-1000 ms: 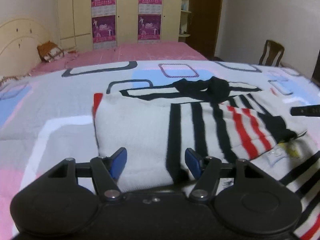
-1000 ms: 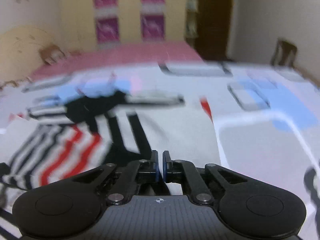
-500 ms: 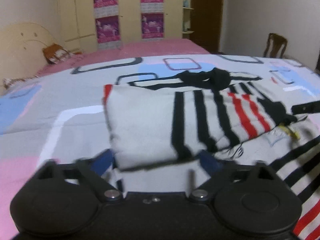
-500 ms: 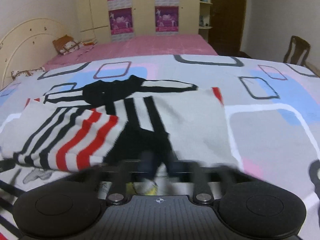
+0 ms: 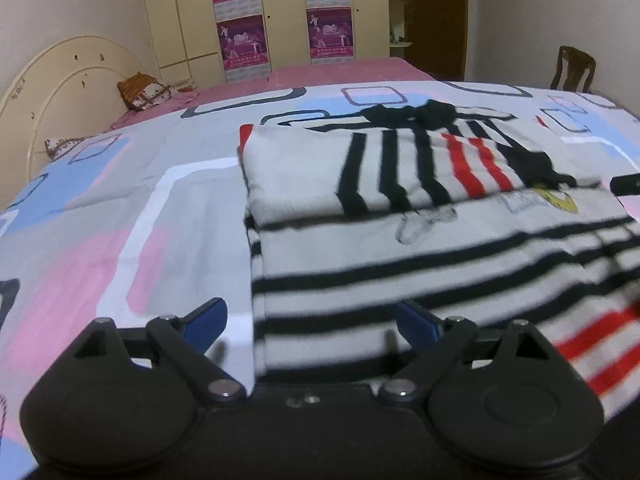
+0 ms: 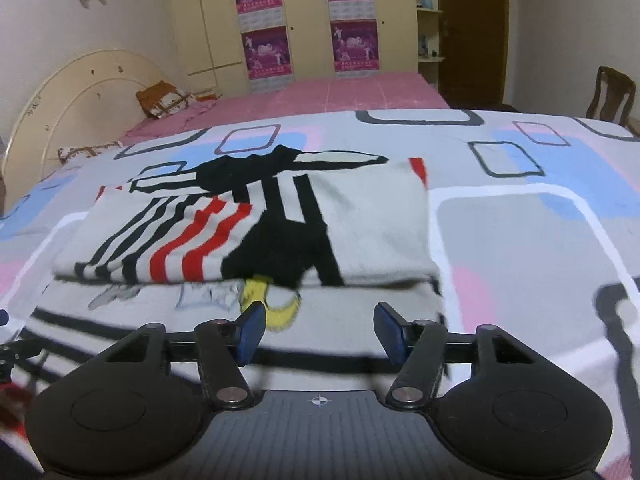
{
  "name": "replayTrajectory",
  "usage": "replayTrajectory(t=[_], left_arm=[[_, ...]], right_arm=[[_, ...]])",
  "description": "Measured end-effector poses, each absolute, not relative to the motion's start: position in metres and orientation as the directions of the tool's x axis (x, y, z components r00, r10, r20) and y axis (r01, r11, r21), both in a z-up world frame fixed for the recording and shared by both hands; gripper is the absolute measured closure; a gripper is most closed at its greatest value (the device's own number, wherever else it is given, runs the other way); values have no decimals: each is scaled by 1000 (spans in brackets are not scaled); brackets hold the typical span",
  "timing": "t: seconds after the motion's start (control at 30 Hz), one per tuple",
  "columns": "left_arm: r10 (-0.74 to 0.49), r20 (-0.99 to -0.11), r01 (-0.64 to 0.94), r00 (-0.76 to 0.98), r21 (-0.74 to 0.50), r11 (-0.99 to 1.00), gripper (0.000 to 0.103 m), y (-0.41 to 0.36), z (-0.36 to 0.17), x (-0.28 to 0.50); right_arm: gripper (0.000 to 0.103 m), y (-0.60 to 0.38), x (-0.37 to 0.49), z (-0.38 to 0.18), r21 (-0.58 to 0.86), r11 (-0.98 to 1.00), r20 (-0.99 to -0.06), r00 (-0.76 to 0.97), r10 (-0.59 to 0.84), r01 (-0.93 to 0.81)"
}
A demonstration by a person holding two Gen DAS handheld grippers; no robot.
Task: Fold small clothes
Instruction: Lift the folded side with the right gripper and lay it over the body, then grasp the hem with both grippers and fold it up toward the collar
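A small white garment with black and red stripes [image 5: 400,208] lies on the bed, its far part folded back over the near part; it also shows in the right wrist view [image 6: 360,216]. A yellow print [image 6: 276,300] peeks out under the fold edge. My left gripper [image 5: 314,322] is open and empty, its jaws wide over the garment's near left edge. My right gripper [image 6: 320,330] is open and empty just above the near part of the garment. The right gripper's tip shows at the right edge of the left wrist view [image 5: 626,184].
The bed cover [image 5: 120,200] is grey with pink, blue and white shapes. A cream headboard [image 6: 80,96] and a pillow [image 6: 164,98] are at the far left. Wardrobes with purple posters [image 6: 352,46] stand behind. A wooden chair [image 6: 610,94] is at the far right.
The right gripper opened and let go of the garment. Both grippers drew back toward me, leaving the fold lying on the near part. The left jaws stayed open.
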State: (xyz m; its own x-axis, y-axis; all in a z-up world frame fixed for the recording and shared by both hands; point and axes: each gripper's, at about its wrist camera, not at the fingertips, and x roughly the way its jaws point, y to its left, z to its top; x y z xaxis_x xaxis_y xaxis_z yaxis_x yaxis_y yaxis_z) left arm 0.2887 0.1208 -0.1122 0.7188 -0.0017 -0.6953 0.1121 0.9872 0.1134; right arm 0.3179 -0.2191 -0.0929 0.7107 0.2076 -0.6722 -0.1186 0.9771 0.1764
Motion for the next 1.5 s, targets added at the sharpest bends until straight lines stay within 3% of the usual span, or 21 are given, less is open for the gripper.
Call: replayTrajectory(t=[0.27, 0.5, 0.6, 0.77, 0.87, 0.9, 1.03, 1.1, 1.23, 1.33, 1.37, 1.43, 1.5], left_arm=[[24, -711, 64, 703, 97, 993, 15, 111, -111, 231], [8, -741, 1, 671, 13, 1000, 21, 121, -117, 188], [-55, -766, -10, 640, -79, 997, 30, 131, -121, 176], [-127, -780, -36, 613, -189, 981, 30, 145, -120, 158], [-182, -778, -43, 601, -259, 965, 30, 154, -122, 151], [-201, -774, -43, 601, -282, 958, 30, 157, -123, 151], [-312, -754, 2, 578, -381, 924, 25, 163, -126, 172], [-364, -730, 26, 578, -429, 903, 19, 165, -129, 187], [-469, -692, 52, 549, -531, 846, 18, 170, -133, 200], [-494, -709, 121, 503, -508, 853, 22, 162, -131, 189], [-476, -728, 154, 493, -465, 872, 23, 155, -129, 187], [-423, -753, 153, 504, -404, 902, 38, 148, -126, 188], [-411, -744, 109, 527, -421, 901, 63, 152, -128, 195]], right_arm=[[43, -265, 244, -94, 247, 963, -679, 689, 252, -109], [43, -288, 190, -101, 302, 950, -694, 664, 277, -80], [43, -296, 173, -107, 369, 927, -694, 644, 322, -67], [46, -300, 156, -126, 392, 920, -748, 578, 326, -11], [50, -303, 143, -125, 469, 883, -716, 579, 390, -15], [57, -303, 139, -126, 499, 866, -704, 574, 419, -20], [62, -303, 139, -131, 565, 825, -676, 564, 473, -15], [70, -306, 148, -133, 567, 823, -673, 584, 453, 16], [70, -314, 163, -140, 634, 772, -644, 584, 494, 47], [70, -307, 152, -139, 641, 768, -640, 538, 549, -21], [76, -305, 147, -139, 633, 773, -640, 534, 552, -40], [90, -303, 146, -141, 625, 780, -647, 542, 537, -26], [98, -308, 152, -147, 664, 748, -633, 543, 551, 15]])
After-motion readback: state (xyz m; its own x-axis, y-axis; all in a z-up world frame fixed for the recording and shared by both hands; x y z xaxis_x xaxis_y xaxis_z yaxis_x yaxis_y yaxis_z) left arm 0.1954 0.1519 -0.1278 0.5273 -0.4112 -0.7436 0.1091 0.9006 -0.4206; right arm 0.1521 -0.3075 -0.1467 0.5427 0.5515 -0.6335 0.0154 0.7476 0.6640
